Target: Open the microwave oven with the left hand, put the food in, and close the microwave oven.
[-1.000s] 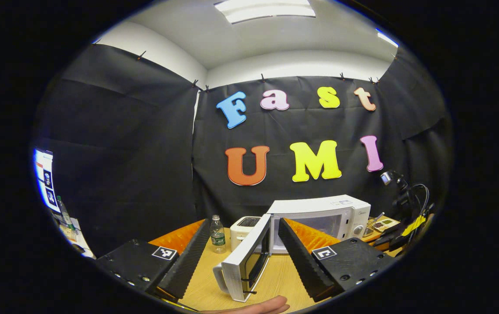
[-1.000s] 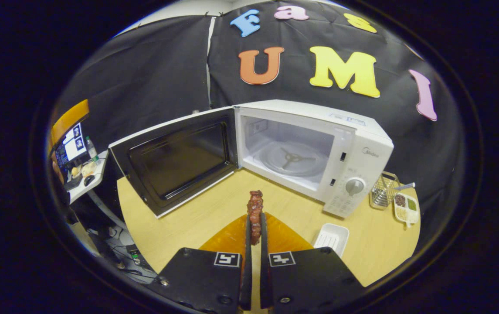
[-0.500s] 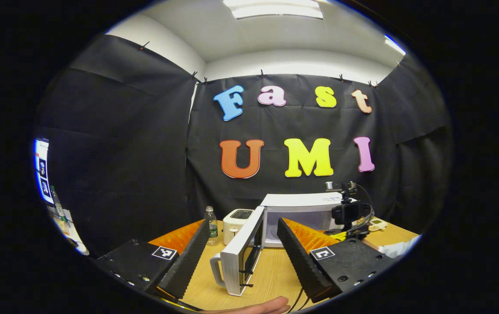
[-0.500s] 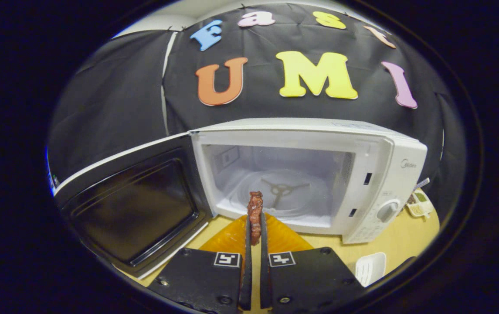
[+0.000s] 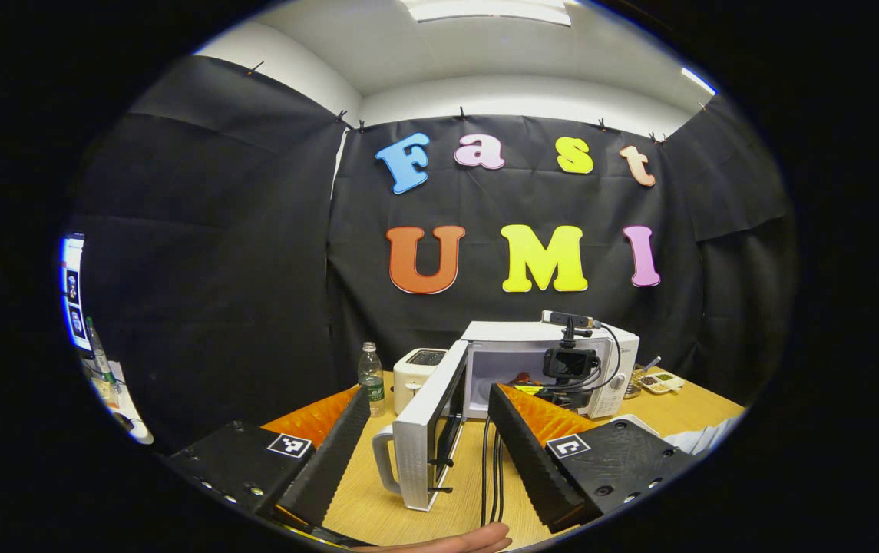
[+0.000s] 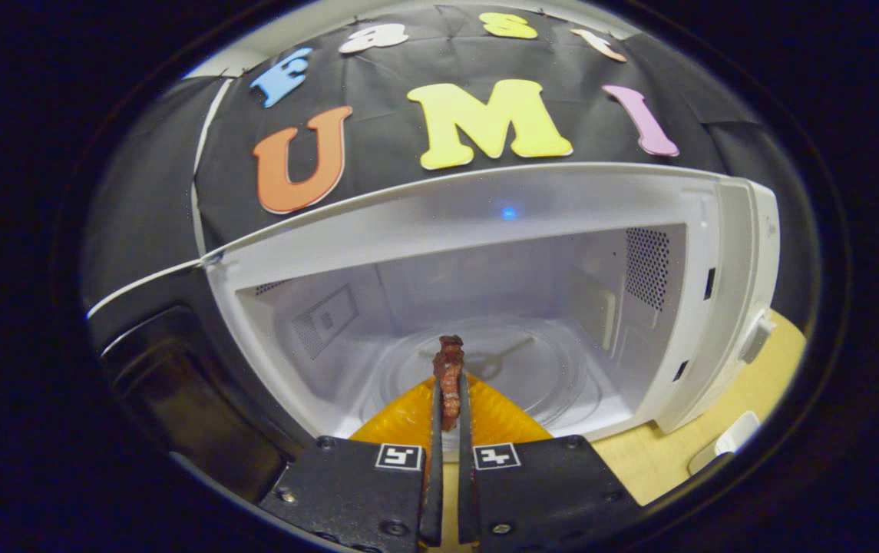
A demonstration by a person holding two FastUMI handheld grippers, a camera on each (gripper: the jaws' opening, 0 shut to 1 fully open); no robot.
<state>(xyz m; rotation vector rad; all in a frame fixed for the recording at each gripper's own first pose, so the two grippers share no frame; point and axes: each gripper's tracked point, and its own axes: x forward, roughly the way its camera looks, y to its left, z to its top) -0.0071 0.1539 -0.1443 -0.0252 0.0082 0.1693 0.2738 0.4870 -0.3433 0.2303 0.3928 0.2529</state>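
Right at the microwave (image 6: 485,292) mouth, the right gripper (image 6: 447,399) pinches the food (image 6: 451,376) just inside, while from farther back the left gripper (image 5: 427,430) waits with fingers spread wide beside the open door (image 5: 427,434)

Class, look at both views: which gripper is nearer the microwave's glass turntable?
Right. The right gripper, holding the food, reaches the turntable; the left gripper hangs back by the open door.
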